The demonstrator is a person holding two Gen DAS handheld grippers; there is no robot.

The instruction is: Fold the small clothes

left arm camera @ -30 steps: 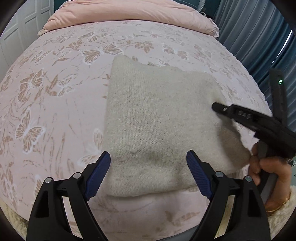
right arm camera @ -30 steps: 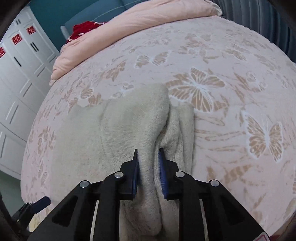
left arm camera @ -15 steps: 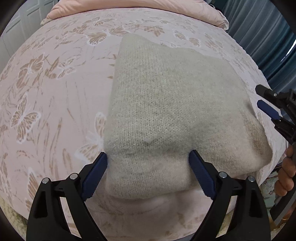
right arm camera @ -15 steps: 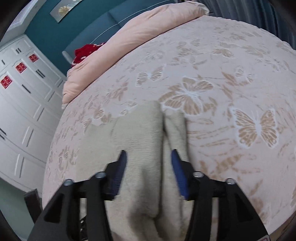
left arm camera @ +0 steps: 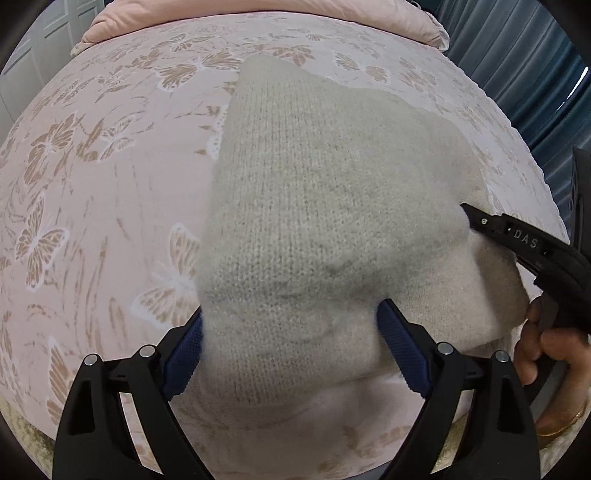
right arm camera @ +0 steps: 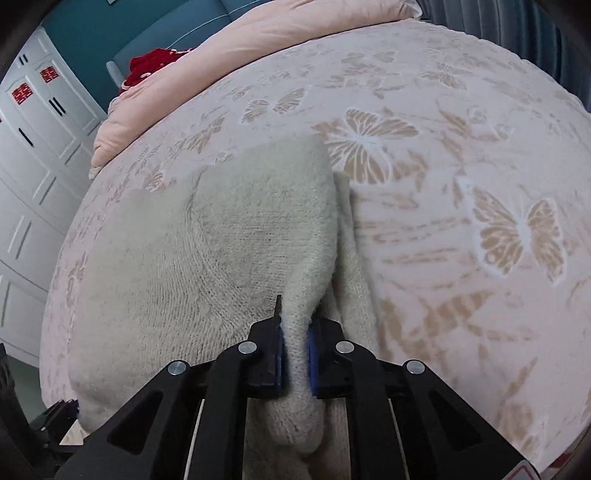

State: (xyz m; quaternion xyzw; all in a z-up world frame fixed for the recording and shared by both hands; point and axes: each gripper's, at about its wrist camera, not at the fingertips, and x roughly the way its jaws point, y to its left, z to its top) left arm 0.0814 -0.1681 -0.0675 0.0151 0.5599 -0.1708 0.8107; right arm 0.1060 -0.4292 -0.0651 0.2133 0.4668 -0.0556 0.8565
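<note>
A beige knit sweater (left arm camera: 332,203) lies folded on the pink butterfly bedspread (left arm camera: 92,184). My left gripper (left arm camera: 291,310) stands open and low over its near edge, the blue pads straddling a wide bulge of knit. My right gripper (right arm camera: 295,325) has its jaws closing, and the blue pads pinch a raised fold of the sweater (right arm camera: 221,240) along its right side. In the left wrist view, the right gripper (left arm camera: 469,214) comes in from the right with its tip pressed into the cloth, and a hand (left arm camera: 535,350) holds its grip.
A rolled pink duvet (right arm camera: 277,33) lies across the far end of the bed, with a red item (right arm camera: 155,66) behind it. White wardrobe doors (right arm camera: 29,147) stand at the left and dark blue curtains (left arm camera: 517,55) at the right. The bedspread (right arm camera: 461,147) stretches out right of the sweater.
My right gripper let go and opened wide, then came down and closed on the sweater's fold again. My left gripper sank closer over the near edge, still open.
</note>
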